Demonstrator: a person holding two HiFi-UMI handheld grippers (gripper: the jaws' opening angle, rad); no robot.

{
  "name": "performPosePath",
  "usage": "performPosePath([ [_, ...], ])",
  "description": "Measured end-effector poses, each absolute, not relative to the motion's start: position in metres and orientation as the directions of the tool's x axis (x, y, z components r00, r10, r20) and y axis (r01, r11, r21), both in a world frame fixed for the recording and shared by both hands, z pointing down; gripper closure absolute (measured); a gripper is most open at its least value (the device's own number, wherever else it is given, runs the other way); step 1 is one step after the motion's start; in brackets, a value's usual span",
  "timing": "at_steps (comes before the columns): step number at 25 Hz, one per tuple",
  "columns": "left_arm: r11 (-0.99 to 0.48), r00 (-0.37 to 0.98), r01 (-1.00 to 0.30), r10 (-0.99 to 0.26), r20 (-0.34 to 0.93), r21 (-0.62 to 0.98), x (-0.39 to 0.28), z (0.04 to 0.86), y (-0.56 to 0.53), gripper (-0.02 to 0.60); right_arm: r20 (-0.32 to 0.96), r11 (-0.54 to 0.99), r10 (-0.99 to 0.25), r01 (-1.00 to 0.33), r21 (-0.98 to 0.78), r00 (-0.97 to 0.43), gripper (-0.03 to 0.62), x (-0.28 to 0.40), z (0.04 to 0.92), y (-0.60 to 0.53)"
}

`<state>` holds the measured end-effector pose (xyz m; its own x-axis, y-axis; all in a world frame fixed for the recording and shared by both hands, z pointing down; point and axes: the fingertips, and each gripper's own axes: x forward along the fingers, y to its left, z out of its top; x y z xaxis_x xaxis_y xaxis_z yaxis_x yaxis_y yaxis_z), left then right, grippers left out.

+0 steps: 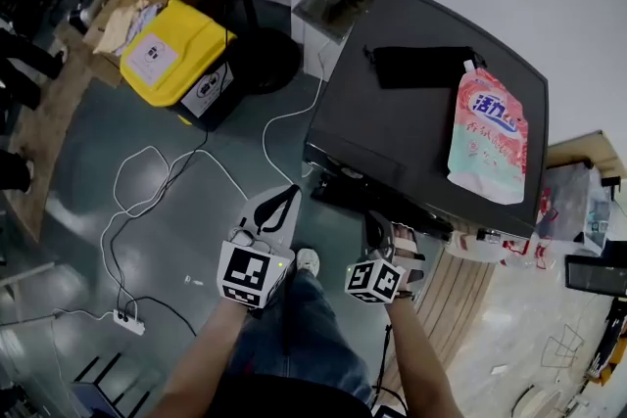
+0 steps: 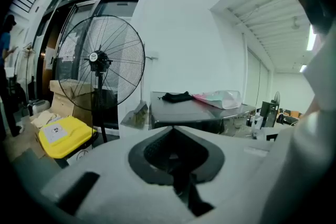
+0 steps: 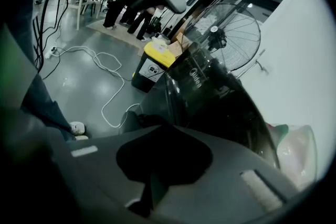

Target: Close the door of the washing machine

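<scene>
Now — door: dark, glossy, curved front door (image 3: 210, 107) of the charcoal box-shaped washing machine (image 1: 411, 122), low on its front face; from above only a dark ledge shows, so I cannot tell whether it is latched or ajar.
Right gripper: grey two-jaw right gripper (image 1: 384, 232), jaws together on nothing, tips close before the door — a blunt closed tip suits pushing, I judge.
Left gripper: grey two-jaw left gripper (image 1: 277, 210), jaws likewise met and empty, off the machine's front corner, near it but apart.
Machine top: pink-and-white soft plastic pouch (image 1: 487, 137) and black folded cloth (image 1: 416, 66) lie flat, out of the door's way.
</scene>
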<state>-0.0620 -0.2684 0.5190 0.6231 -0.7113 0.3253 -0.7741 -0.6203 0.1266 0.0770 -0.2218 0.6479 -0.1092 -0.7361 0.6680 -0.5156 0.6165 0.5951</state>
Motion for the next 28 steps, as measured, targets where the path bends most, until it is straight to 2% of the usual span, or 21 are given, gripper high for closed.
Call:
performPosePath([
  [8,-0.655,0.647,-0.755,-0.733,0.208,0.039,-0.045,0.445,-0.289,0.574,0.477,0.439,-0.86,-0.743,0.506,-0.183,0.58,0.068,0.528,-0.245],
  [15,-0.674,0.671,-0.738,-0.737,0.076,-0.03,-0.029,0.375,-0.309,0.574,0.248,0.218,-0.96,-0.909,0.356,-0.133,0.582,0.107,0.41,-0.273],
  [22,-0.671,0.674,-0.737,-0.738,-0.022,-0.077,-0.025,0.313,-0.313,0.574,0.082,0.066,-0.995,-0.973,0.222,-0.048,0.582,0.144,0.333,-0.27],
  [28,-0.683,0.692,-0.722,-0.716,-0.093,-0.115,-0.012,0.271,-0.315,0.574,-0.042,-0.005,-0.999,-0.988,0.156,-0.001,0.582,0.172,0.284,-0.261],
])
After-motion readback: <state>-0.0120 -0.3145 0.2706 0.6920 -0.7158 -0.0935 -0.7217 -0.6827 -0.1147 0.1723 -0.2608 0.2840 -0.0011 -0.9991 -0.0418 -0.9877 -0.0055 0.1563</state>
